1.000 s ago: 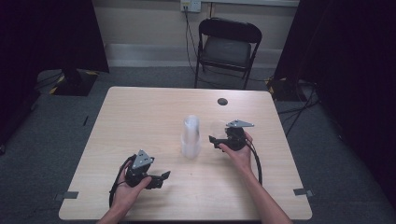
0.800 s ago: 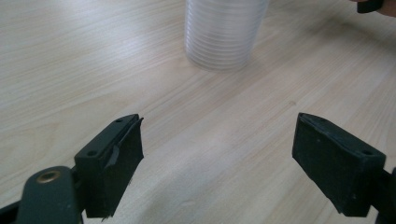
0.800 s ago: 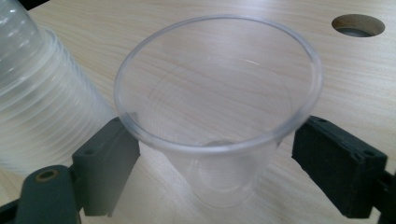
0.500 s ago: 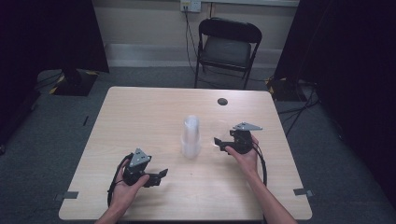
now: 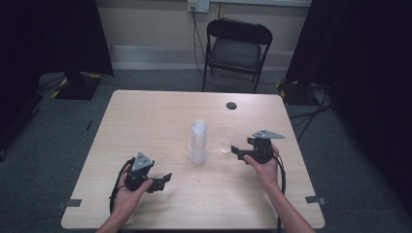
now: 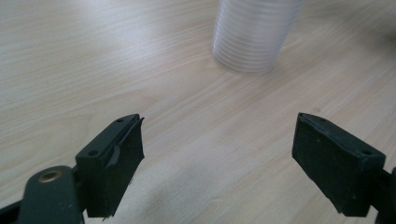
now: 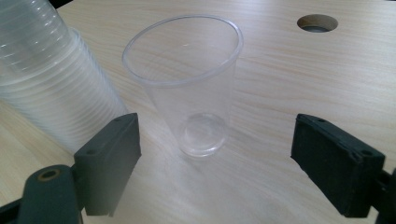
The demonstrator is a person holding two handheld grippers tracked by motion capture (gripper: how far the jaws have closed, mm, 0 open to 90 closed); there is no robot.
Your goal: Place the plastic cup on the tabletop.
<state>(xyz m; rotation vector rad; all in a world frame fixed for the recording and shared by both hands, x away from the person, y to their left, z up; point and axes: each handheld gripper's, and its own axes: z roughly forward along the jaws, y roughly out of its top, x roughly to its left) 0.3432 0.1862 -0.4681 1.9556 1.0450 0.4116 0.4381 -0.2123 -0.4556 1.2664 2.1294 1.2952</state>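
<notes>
Where the wooden table [image 5: 145, 116] runs toward the top of the high view, its far half lies bare apart from a small round hole [image 5: 231, 105] near the upper right edge, and a folding chair [image 5: 236, 48] stands on the grey floor beyond that edge. At the middle of the frame a stack of clear cups [image 5: 198, 141] stands upright, and just right of it a single clear cup [image 5: 226, 138] stands on its base, apart from the stack. The right gripper [image 5: 236, 150] sits right of centre, its tips pointing left at the single cup; in the right gripper view the cup [image 7: 189, 86] stands between and beyond the two black jaws, which are spread wide and touch nothing, with the stack [image 7: 44, 70] at the upper left. The left gripper [image 5: 164, 178] lies in the lower left of the high view, well apart from the cups and near the table's near edge; in the left gripper view its jaws are likewise spread wide over bare wood, the stack's base [image 6: 252, 35] at the top. Against the frames from a second and half a second ago, the single cup now stands free beside the stack, the right gripper has drawn back toward lower right, and the left gripper has hardly shifted.
</notes>
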